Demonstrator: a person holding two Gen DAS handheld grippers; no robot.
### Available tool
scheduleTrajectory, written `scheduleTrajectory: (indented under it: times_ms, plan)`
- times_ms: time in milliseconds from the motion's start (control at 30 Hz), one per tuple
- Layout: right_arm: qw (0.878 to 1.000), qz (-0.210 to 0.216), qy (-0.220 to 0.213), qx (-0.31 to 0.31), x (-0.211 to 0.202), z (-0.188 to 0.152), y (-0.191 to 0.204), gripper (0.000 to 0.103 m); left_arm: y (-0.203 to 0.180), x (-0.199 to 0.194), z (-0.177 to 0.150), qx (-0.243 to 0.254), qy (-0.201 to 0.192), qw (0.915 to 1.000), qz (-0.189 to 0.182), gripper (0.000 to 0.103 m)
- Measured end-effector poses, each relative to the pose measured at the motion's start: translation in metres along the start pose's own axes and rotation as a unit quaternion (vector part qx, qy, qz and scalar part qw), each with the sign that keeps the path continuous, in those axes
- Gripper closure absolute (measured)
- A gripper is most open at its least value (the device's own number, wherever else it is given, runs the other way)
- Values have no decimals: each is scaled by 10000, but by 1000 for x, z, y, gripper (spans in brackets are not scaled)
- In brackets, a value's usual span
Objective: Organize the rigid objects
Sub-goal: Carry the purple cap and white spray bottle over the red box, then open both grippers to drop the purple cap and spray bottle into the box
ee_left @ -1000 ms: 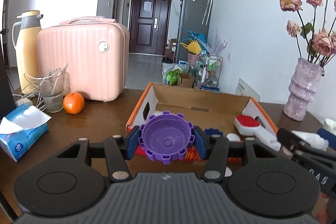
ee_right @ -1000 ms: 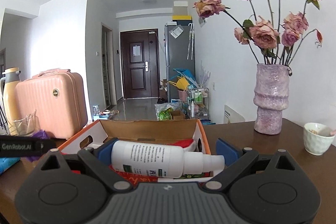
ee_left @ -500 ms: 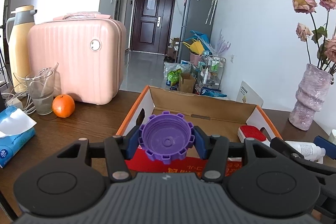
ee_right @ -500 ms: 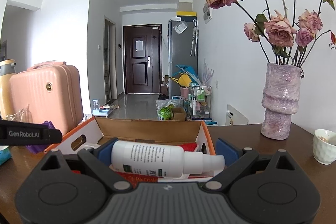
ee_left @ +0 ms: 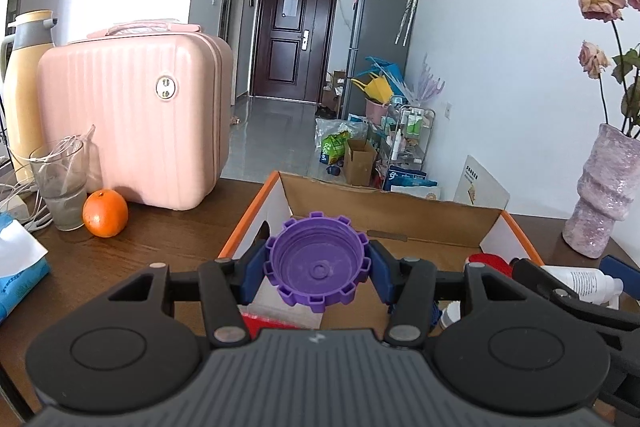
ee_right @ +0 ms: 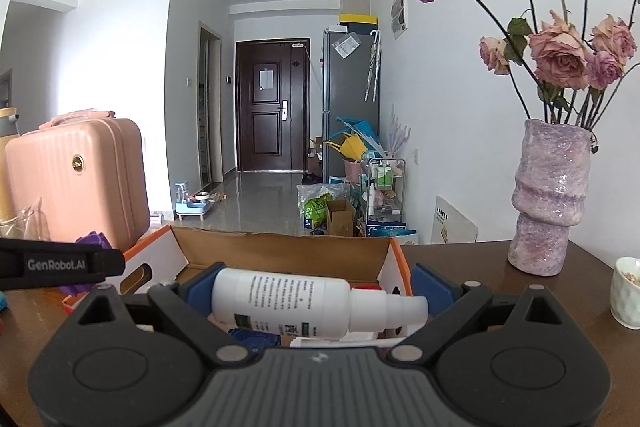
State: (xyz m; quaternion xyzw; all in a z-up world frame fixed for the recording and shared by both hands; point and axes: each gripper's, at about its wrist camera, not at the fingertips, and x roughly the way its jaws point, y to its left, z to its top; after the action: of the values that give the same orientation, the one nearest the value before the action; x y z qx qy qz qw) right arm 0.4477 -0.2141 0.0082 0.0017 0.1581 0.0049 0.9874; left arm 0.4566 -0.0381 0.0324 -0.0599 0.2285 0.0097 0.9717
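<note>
A purple notched cap (ee_left: pixel 318 269) sits between the blue pads of my left gripper (ee_left: pixel 318 274), which is shut on it above the near left part of an open cardboard box (ee_left: pixel 392 211). My right gripper (ee_right: pixel 316 293) is shut end to end on a white spray bottle (ee_right: pixel 288 303) lying crosswise, over the near right part of the same box (ee_right: pixel 280 251). That bottle (ee_left: pixel 580 281) also shows at the right edge of the left wrist view. In the right wrist view, the left gripper's finger (ee_right: pixel 60 263) and the cap (ee_right: pixel 94 241) appear at the left.
A red-topped white item (ee_left: pixel 486 261) and other small things lie in the box. On the wooden table's left are a pink case (ee_left: pixel 132 119), an orange (ee_left: pixel 105 213), a glass (ee_left: pixel 60 187), a thermos (ee_left: pixel 24 87) and tissues (ee_left: pixel 16 267). A flower vase (ee_right: pixel 548 199) and small cup (ee_right: pixel 626 291) stand right.
Both grippers have moved forward together with their loads, so the box now lies closer and under the fingers. The grips on the cap and the bottle look the same.
</note>
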Motion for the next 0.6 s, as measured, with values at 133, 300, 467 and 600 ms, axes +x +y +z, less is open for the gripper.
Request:
scheduleTrajectory:
  times_ms: [133, 300, 467, 600]
  plan:
    - [10000, -7, 50, -64, 11, 4, 2, 6, -1, 8, 4, 11, -9, 10000, 4, 49]
    - [9999, -21, 93, -131, 25, 12, 4, 6, -4, 22, 11, 20, -26, 10000, 23, 49]
    - [9996, -47, 177, -231, 38, 19, 3, 6, -3, 35, 16, 25, -51, 10000, 52, 49]
    - [9991, -47, 300, -305, 47, 23, 3, 6, -4, 46, 19, 61, -37, 9999, 79, 49]
